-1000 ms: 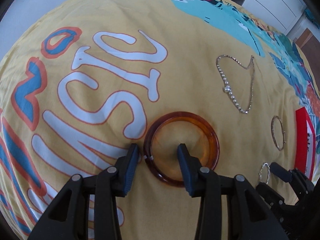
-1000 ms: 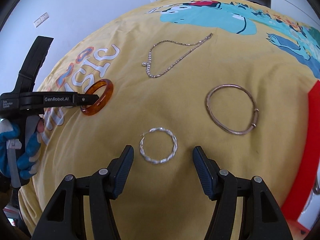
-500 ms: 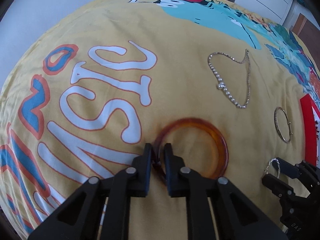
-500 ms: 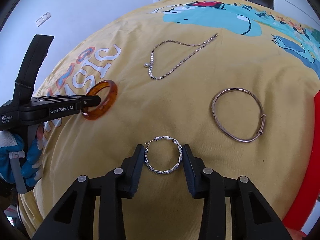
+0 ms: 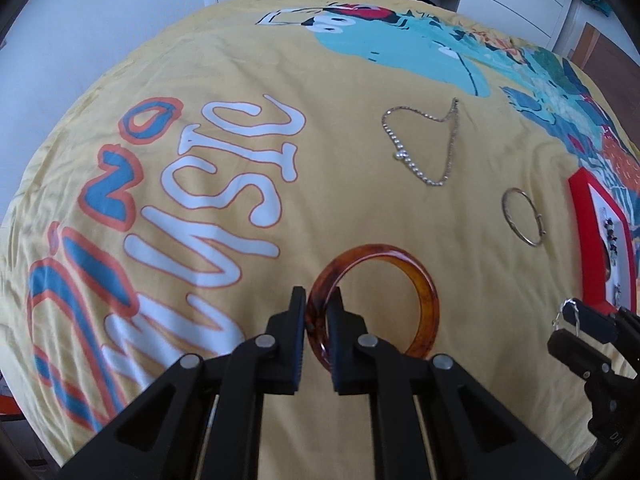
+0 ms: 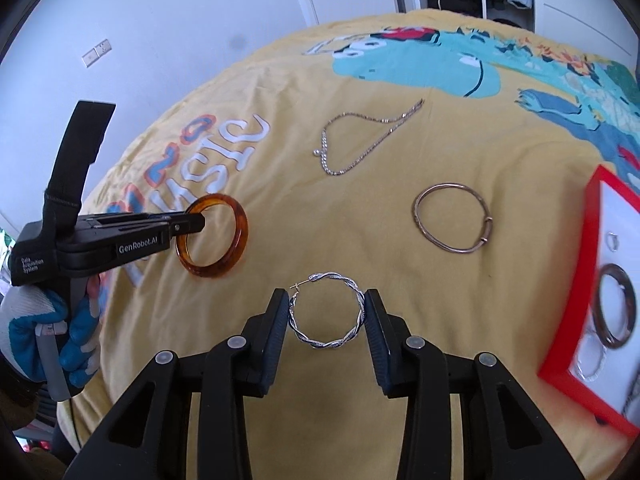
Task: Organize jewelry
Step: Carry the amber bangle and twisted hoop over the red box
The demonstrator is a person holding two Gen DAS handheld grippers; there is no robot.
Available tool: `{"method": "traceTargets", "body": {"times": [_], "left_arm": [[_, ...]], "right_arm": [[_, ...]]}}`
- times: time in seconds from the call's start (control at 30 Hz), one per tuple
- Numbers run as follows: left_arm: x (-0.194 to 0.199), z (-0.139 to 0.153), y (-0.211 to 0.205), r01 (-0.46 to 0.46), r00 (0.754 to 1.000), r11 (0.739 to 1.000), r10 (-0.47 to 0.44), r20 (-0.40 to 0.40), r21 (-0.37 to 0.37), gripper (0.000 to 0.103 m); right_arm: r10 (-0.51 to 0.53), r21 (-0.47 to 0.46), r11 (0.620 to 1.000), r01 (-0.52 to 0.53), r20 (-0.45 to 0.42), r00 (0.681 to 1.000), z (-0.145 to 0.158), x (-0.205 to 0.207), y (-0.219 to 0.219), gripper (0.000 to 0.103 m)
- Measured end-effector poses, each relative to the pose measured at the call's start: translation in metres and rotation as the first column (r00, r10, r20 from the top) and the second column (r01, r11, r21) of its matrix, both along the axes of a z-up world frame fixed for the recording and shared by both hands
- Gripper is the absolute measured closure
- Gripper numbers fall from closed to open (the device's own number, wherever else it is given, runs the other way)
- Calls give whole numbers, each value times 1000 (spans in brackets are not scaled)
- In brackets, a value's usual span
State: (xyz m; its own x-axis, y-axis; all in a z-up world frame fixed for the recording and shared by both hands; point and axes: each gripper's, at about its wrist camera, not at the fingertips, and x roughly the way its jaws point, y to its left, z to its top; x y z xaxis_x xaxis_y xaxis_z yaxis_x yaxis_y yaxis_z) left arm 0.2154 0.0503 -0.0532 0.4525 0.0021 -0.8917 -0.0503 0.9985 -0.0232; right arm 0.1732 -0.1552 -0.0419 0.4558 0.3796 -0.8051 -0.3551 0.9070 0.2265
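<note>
My left gripper is shut on the rim of an amber bangle, which hangs lifted off the yellow bedcover; the right wrist view shows that bangle pinched in the left gripper. My right gripper is shut on a twisted silver hoop earring, its pads pressing both sides, raised above the cover. In the left wrist view the right gripper sits at the right edge with the hoop in it. A pearl and chain necklace and a thin metal bangle lie on the cover.
A red-rimmed jewelry tray with a white lining lies at the right, holding a dark bangle and some silver pieces. The yellow printed bedcover spans the bed. White wall and wardrobe stand behind. A gloved hand holds the left gripper.
Both grippers closed, the left on the amber bangle's rim, the right on the silver hoop. Both then lifted their pieces off the cover and drew back.
</note>
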Motion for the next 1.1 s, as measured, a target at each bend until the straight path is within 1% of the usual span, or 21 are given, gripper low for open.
{"method": "traceTargets", "body": {"times": [0.37,0.57,0.73,0.87,1.1], "left_arm": [[-61,54,-12,30,997,999,-28,78,-25,94],[-91,80,-32,70,991,997,-65,118,-39,94],[-109,98,-66,128,981,991,-123,148,-28,94],[-115,108,-100,189,969,982,-184,162,-12,94],[-109,112,-160,285,945,958,-286,157,26,94]], "right_arm": [[-52,7,999,52,79,996,53,-61,-19,65],[-95,11,995,95,126,987,75,-100,-39,65],[-145,22,989,143,145,979,82,-127,-66,65],[-203,33,979,201,155,967,85,-141,-97,65],[-299,47,954,295,148,943,79,-148,-148,65]]}}
